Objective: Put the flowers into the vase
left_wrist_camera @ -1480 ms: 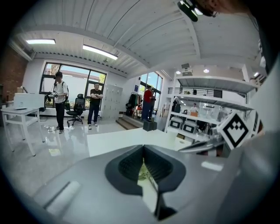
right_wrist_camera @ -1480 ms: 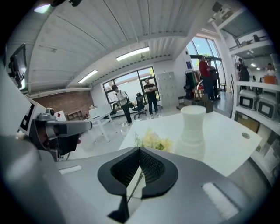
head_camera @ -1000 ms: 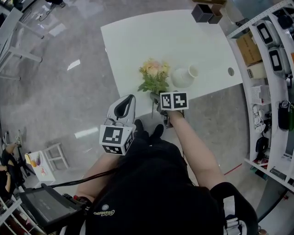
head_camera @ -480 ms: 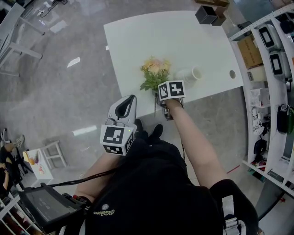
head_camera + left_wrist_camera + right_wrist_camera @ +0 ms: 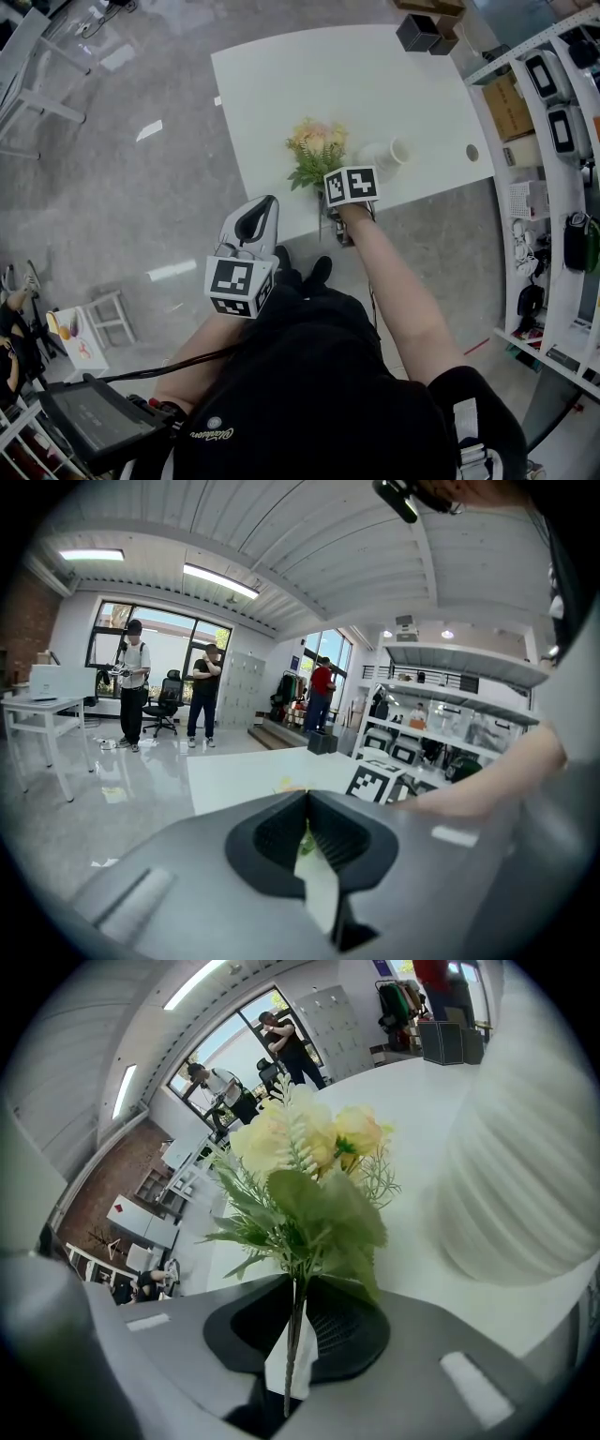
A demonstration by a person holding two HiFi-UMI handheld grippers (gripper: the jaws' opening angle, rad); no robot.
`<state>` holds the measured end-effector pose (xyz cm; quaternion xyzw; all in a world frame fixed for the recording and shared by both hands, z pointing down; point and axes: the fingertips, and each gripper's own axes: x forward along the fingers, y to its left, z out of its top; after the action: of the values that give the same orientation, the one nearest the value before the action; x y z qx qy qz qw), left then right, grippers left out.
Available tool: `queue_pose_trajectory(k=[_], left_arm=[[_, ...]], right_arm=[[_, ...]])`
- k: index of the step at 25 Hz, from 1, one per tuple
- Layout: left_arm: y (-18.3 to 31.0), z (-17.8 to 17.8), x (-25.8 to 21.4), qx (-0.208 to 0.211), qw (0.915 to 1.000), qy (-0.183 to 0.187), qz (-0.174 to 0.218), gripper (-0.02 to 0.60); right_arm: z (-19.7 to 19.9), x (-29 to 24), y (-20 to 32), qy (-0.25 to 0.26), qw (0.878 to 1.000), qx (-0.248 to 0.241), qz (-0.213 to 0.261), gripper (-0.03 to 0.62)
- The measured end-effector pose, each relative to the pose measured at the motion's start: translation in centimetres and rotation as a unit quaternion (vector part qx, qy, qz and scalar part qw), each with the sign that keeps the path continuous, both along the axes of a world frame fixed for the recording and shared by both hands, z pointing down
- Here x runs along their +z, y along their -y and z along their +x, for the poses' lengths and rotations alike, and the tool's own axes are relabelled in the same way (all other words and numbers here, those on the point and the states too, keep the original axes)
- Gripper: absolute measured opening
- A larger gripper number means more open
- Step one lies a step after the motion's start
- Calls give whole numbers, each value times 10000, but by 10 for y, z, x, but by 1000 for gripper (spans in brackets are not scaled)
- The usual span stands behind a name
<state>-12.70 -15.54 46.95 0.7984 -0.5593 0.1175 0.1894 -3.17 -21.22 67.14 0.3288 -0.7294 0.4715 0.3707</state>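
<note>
A bunch of pale yellow and pink flowers [image 5: 316, 152] with green leaves lies near the front edge of the white table [image 5: 309, 75]. Its thin stem [image 5: 294, 1340] runs between the jaws of my right gripper [image 5: 298, 1288], which have just been closing and now pinch it. In the head view my right gripper [image 5: 328, 199] sits mostly under its marker cube, just below the flowers. The white ribbed vase [image 5: 384, 155] lies on its side to the right of the flowers, and it looms large as the vase [image 5: 525, 1176] in the right gripper view. My left gripper [image 5: 264, 201] hangs off the table, shut and empty.
Two dark boxes [image 5: 419, 31] stand at the table's far right corner, and a round hole [image 5: 472, 152] sits near its right edge. Shelving [image 5: 553, 122] with equipment lines the right side. Several people [image 5: 131, 682] stand far off across the room.
My right gripper has moved forward to the base of the flowers and tipped further down, so its cube now covers part of the vase. The left gripper has stayed where it was.
</note>
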Motion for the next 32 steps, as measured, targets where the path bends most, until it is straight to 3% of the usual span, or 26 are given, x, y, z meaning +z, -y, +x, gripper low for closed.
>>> queue_pose_trajectory(k=[6, 12, 16, 21, 26, 29, 32], left_arm=[[2, 1, -4, 52, 10000, -7, 18, 8], [5, 6, -12, 98, 9998, -11, 146, 8], [4, 14, -25, 138, 9994, 37, 304, 8], [4, 25, -41, 182, 9984, 130, 511, 8], [1, 28, -52, 172, 9977, 107, 647, 8], [7, 32, -60, 205, 9971, 101, 720, 8], [8, 34, -63, 227, 9971, 52, 727, 8]], right_arm=[[-2, -25, 4, 133, 9991, -10, 405, 46], [-4, -86, 9, 638, 9869, 119, 1479, 46], [-2, -151, 9, 981, 9584, 222, 2673, 46], [18, -228, 3, 1229, 9031, 547, 4079, 46], [28, -282, -14, 1336, 8519, 593, 5029, 46], [28, -298, -17, 1337, 8379, 537, 5265, 46], [27, -300, -20, 1409, 8396, 577, 5214, 46]])
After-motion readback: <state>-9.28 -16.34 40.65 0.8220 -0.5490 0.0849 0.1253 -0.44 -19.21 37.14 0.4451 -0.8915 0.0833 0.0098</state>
